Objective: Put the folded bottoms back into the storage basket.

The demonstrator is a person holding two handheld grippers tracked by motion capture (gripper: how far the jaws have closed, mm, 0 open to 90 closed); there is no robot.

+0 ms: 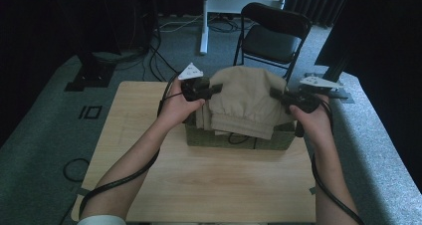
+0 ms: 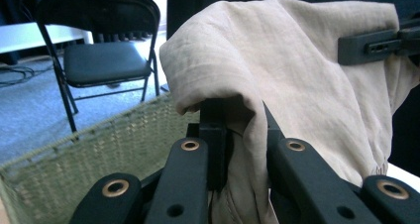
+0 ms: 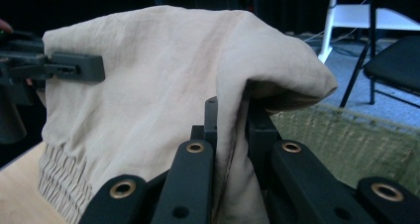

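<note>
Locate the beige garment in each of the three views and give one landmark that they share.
High view: beige garment at centre, held up over the woven basket.
Left gripper view: upper right, clamped in the jaws.
Right gripper view: centre left, clamped in the jaws.
Shared landmark: the basket.

The beige cloth (image 1: 244, 103) is covering most of my basket (image 1: 199, 137) at frame centre and swallowing my left gripper (image 2: 237, 135) tips; the chair (image 2: 99, 40) is running off the top edge.
</note>
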